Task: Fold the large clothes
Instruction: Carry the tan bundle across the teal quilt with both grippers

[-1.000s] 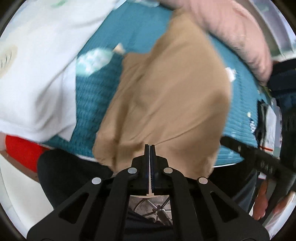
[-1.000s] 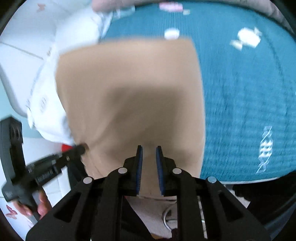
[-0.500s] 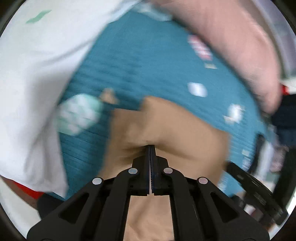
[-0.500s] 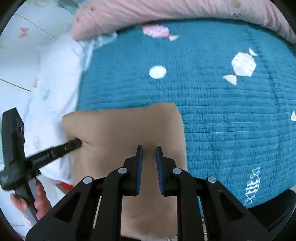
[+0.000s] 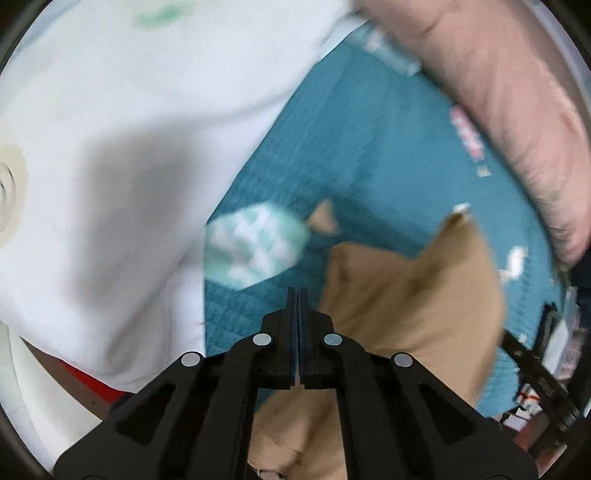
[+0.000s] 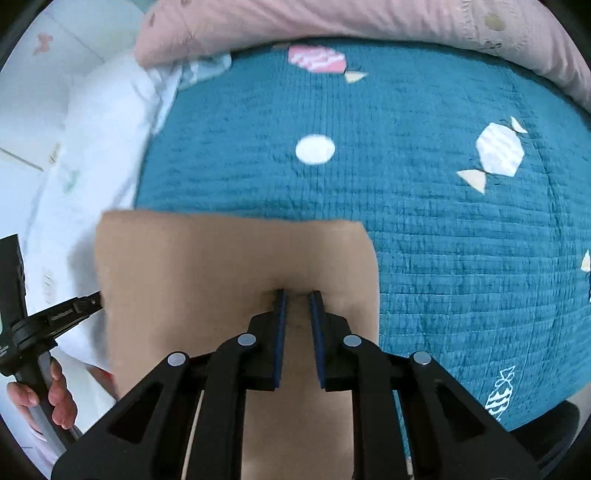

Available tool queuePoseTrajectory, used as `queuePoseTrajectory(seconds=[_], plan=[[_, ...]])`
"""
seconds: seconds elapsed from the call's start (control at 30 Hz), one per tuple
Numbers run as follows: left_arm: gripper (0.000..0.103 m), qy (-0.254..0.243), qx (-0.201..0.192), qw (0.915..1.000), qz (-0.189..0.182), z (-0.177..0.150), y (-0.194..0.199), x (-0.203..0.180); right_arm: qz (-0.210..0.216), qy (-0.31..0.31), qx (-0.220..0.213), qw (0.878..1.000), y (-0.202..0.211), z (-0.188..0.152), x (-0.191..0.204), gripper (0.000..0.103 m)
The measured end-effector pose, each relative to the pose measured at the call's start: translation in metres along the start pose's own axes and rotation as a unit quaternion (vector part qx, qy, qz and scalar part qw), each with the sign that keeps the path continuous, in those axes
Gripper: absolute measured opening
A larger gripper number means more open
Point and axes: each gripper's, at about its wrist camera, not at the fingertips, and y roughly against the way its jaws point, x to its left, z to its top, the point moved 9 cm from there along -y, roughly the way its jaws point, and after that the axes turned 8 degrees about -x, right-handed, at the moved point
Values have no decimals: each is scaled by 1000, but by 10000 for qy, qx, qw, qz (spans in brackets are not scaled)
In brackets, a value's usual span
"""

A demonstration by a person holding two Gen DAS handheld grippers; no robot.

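- Tan garment (image 6: pixel 236 266) lies on teal quilt (image 6: pixel 424 229), soft, light, floppy.
- Right gripper (image 6: pixel 295 295) pinches fabric, jaws narrow.
- Left gripper (image 5: pixel 297 291) fully closed; hold unclear.
- Best grabbed at corners.

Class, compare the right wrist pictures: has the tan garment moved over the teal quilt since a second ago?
Yes. The tan garment has drawn back toward the camera; its far edge now lies below the white dot on the teal quilt, which it covered before.

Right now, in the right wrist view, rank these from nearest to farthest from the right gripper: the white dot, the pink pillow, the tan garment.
1. Tan garment: between the right gripper fingertips.
2. White dot: on the teal quilt, straight ahead.
3. Pink pillow: along the far edge.
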Motion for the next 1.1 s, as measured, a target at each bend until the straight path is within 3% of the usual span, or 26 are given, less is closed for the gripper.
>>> queuePoseTrajectory(seconds=[0.13,0.17,0.23,0.3,0.33,0.4,0.47,0.53,0.67,0.73,0.83,0.9,1.0,1.1], plan=[[1,-446,-223,9971,-574,12,34,-55,437,-177,-185,9987,26,11,8,13],[1,-544,-187,9950,-815,13,37,-73,433,-123,-218,9988,27,15,11,13],[1,-686,-52,9930,-956,8,31,-95,349,-29,-231,9991,27,21,16,13],[1,-859,73,9940,-671,4,2,-110,497,-37,-35,9988,15,20,24,13],[1,-904,68,9954,-316,4,-18,-107,463,-50,105,9989,5,18,24,13],[1,-725,242,9970,152,-2,-57,-85,225,-84,276,9993,-23,13,15,4],[2,-581,264,9978,152,-8,-81,-71,260,-183,377,9988,-45,6,9,0],[2,-752,-27,9968,255,-7,-81,-71,359,-277,426,9981,-62,2,11,0],[2,-944,4,9940,552,-1,-91,-69,-106,283,295,9991,-68,6,24,0],[2,-899,109,9945,526,1,-82,-70,-75,234,313,9992,-60,9,25,0],[2,-945,-101,9951,263,4,-36,-73,267,96,175,9994,-27,12,24,2],[2,-1007,-214,9947,71,-4,-10,-76,616,89,70,9980,3,7,25,2],[3,-1085,-297,9932,-304,-30,23,-76,900,2,249,9956,33,-19,21,2],[2,-1122,2,9935,180,-68,-4,-49,835,3,482,9953,28,-50,15,2]])
